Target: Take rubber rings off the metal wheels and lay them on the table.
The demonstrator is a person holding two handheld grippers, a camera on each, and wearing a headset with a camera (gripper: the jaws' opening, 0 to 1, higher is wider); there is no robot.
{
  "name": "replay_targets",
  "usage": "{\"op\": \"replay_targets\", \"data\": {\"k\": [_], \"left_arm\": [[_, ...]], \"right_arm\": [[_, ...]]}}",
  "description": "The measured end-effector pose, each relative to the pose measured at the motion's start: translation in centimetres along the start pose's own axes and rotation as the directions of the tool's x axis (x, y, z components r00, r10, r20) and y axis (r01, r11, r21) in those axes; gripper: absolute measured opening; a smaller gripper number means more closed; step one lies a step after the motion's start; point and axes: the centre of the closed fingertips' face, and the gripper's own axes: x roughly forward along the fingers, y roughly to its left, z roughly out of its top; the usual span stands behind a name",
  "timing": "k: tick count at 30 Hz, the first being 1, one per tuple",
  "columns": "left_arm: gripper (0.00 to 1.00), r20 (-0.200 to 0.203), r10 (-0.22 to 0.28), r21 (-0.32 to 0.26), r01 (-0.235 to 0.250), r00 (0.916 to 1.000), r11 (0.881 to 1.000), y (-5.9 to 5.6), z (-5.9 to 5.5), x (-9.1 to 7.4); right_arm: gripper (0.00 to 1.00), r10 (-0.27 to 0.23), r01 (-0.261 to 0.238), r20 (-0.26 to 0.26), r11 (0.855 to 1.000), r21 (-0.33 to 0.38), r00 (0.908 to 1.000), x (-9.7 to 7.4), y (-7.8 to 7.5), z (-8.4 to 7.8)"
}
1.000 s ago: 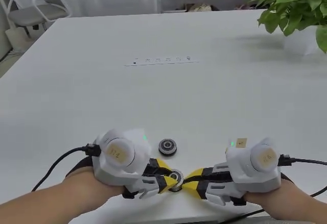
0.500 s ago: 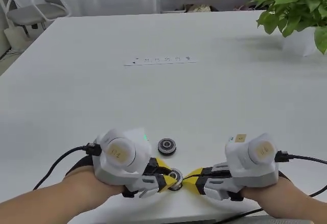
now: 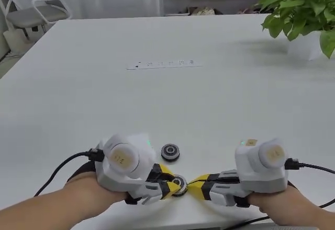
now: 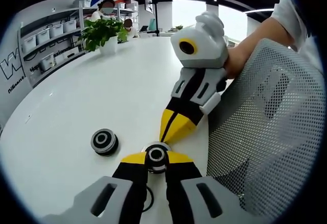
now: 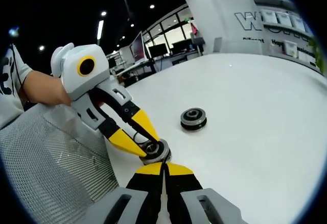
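Nearest, at the table's front edge, the left gripper had its jaws closed narrow on the near wheel, one yellow tip on each side. The right gripper met it from the opposite side. Its jaws were pressed together to a slit, with the tips against the wheel's rim; whether they pinched any rubber could not be told.

The wheel looked small, hard and smooth, probably dense for its size and apt to slip. Its rubber ring would likely be soft, stretchy and grippy. The sound hold seemed to be clamping the metal faces and pinching the ring at its outer edge.

Just beyond lay the second wheel, flat and apart, its dark ring on. Farther off were a power strip and a plant.
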Motion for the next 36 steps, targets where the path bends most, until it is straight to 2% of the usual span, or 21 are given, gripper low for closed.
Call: {"op": "replay_targets", "data": {"k": [19, 21, 36], "left_arm": [[0.08, 0.000, 0.006, 0.000, -0.006, 1.0000, 1.000, 0.0, 0.0, 0.0], [0.08, -0.001, 0.006, 0.000, -0.006, 1.0000, 1.000, 0.0, 0.0, 0.0], [0.08, -0.006, 0.015, 0.000, -0.015, 0.9999, 1.000, 0.1, 0.0, 0.0]], "right_arm": [[0.00, 0.007, -0.010, 0.041, 0.998, 0.058, 0.9991, 0.0, 0.5, 0.9], [0.00, 0.001, -0.002, 0.033, 0.999, 0.033, 0.9994, 0.0, 0.4, 0.9], [0.00, -0.001, 0.001, 0.034, 1.000, -0.004, 0.9994, 0.0, 0.6, 1.2]]}}
